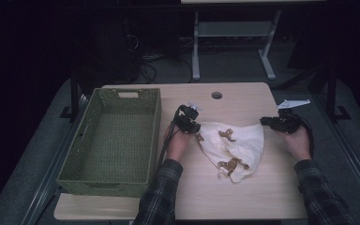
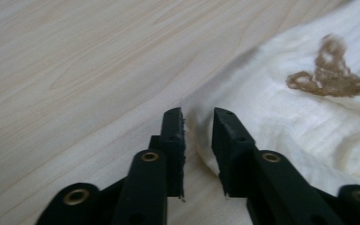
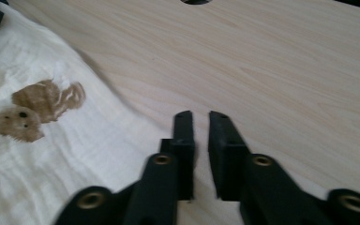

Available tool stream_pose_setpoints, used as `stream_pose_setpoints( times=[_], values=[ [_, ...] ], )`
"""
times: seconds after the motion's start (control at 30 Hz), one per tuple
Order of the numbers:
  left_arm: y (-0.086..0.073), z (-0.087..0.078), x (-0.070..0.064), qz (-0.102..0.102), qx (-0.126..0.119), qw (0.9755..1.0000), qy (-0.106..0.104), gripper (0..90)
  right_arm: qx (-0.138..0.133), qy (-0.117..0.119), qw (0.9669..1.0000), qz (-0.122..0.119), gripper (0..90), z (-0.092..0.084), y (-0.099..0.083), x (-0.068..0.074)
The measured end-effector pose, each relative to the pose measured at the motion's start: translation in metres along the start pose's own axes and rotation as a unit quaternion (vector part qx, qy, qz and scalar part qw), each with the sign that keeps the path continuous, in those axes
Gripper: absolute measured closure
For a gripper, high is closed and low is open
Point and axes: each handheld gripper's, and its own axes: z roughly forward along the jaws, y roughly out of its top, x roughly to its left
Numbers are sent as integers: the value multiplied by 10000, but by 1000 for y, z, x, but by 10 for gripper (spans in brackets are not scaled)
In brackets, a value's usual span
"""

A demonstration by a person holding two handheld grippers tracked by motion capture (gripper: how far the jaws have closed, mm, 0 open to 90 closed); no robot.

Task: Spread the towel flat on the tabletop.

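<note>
Left claw [image 2: 198, 116] astride cloth [image 2: 300, 122] edge

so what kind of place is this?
Probably a lab or office recording station: a light wood desk with a cable hole, another desk's metal legs behind, cables on grey carpet, dark surroundings.
</note>
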Motion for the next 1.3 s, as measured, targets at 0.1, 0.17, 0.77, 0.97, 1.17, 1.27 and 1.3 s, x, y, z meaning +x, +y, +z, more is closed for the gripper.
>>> stream_pose_setpoints(
  times=[0.1, 0.17, 0.77, 0.97, 1.17, 1.27, 1.3],
  values=[
    [-2, -5, -4, 75, -34, 9999, -110, 629, -66, 71, 10000, 21, 699, -5, 0, 2],
    [-4, -11, -9, 172, -91, 9997, -164, 610, -117, 87, 9999, -38, 692, -10, -1, 6],
    [-40, -52, -67, 993, -549, 9837, -1393, 597, -250, 888, 9946, -470, 724, -45, -14, 75],
    [-52, -55, -79, 1155, -660, 9787, -1562, 595, -159, 1045, 9927, -579, 743, -49, -21, 95],
    [-54, -50, -90, 1188, -665, 9752, -1744, 599, -89, 1232, 9901, -674, 743, -53, -35, 117],
    [-56, -46, -99, 1250, -647, 9731, -1825, 599, -27, 1347, 9884, -697, 743, -53, -41, 128],
    [-56, -44, -101, 1261, -653, 9726, -1841, 599, 24, 1379, 9878, -727, 742, -52, -44, 133]
  ],
)
